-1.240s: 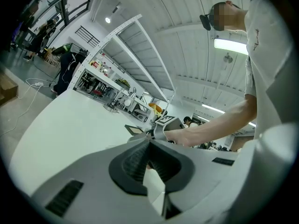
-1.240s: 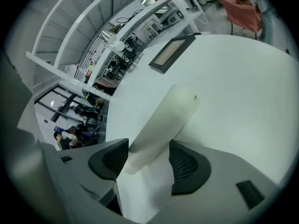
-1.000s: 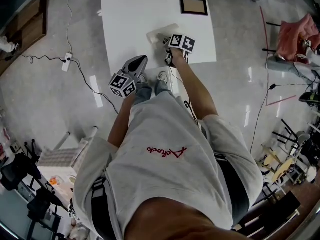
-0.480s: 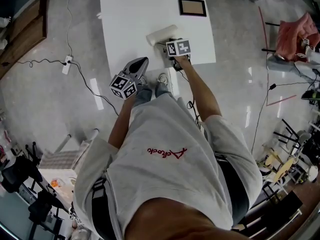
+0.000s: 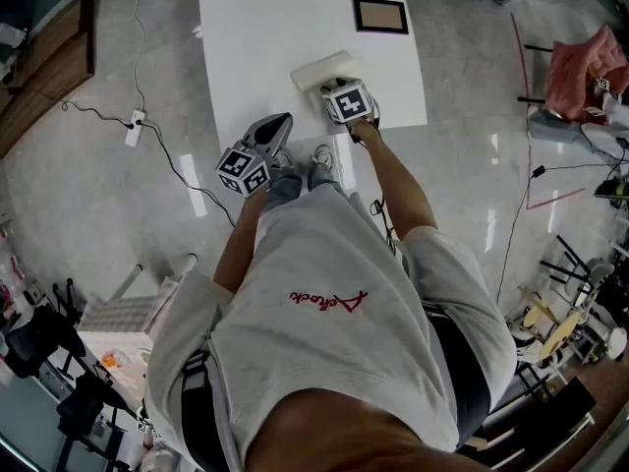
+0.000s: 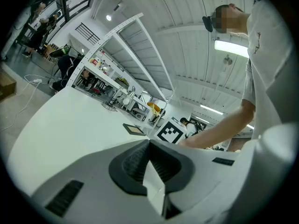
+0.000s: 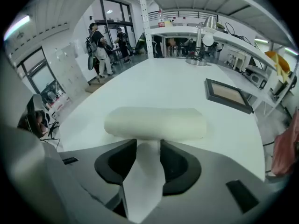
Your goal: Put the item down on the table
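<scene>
- Two grey hand-held grippers work at the near end of a white rectangular table (image 5: 256, 37). A person in a light grey sweatshirt (image 5: 324, 293) stands at that end.
- Left gripper (image 6: 148, 146): jaws together, tips touching, nothing between them. It is held roughly level at the table's near left corner, well apart from the item.
- Right gripper (image 7: 148, 143): jaws part-way apart and have just been closing. Only bare tabletop shows in the gap, and the pads press on nothing. It is tilted down over the near right part of the table, with its black-and-white marker cube (image 5: 346, 101) on top.
- Item is a cream-white soft cylindrical roll (image 7: 155, 123). It lies on its side on the tabletop, crosswise to the right jaws and just beyond their tips. It is not gripped; I can't tell whether the tips brush it.
- Further up the table, right of centre, is a dark flat rectangular picture frame with a tan panel (image 7: 229, 95). It lies flat, well apart from the roll.
- Beyond the table's far end stands white shelving with clutter (image 7: 196, 31).
- Several people stand by the glass doors (image 7: 100, 48) at far left.
- On the glossy grey floor (image 5: 98, 195), left of the table, lies a white power strip on a black cable (image 5: 132, 124).
</scene>
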`<state>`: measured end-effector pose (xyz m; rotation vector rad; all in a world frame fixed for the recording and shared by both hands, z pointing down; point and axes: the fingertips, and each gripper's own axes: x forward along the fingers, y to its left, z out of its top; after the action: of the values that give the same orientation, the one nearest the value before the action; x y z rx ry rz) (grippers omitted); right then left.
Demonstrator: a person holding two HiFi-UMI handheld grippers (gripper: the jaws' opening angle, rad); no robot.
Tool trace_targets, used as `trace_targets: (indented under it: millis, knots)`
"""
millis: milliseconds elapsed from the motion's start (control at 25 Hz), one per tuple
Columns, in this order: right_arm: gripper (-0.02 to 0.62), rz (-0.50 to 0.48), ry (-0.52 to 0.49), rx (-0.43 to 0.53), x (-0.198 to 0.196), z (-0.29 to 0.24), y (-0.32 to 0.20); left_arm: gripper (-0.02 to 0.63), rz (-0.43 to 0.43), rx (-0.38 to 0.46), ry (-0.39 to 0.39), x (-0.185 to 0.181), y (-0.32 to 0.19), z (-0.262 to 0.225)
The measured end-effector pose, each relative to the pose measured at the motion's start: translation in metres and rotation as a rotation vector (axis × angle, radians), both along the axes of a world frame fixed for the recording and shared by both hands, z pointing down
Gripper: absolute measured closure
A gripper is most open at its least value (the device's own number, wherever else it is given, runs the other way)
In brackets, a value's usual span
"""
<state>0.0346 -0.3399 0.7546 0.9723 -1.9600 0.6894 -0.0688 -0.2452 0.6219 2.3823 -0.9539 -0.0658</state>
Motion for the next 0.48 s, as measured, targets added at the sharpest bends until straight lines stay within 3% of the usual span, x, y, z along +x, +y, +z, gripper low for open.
trace_targets:
  millis: [80, 280, 360, 480]
  knots:
    - [0.479, 0.024, 0.011, 0.027, 0.0049, 0.0014, -0.0039, 0.592, -0.001, 0.000, -0.001, -0.0001, 0.0013, 0.0004]
    - [0.528, 0.059, 0.008, 0.040, 0.0064, 0.0018, -0.0052, 0.592, -0.004, 0.001, -0.002, -0.0025, 0.0010, 0.0005]
    - [0.591, 0.061, 0.020, 0.063, 0.0061, -0.0019, -0.0050, 0.592, -0.005, 0.003, -0.004, -0.0031, 0.0000, -0.0007]
    - [0.591, 0.053, 0.032, 0.096, 0.0074, -0.0039, -0.0032, 0.593, -0.003, 0.007, -0.004, -0.0035, 0.0000, -0.0024]
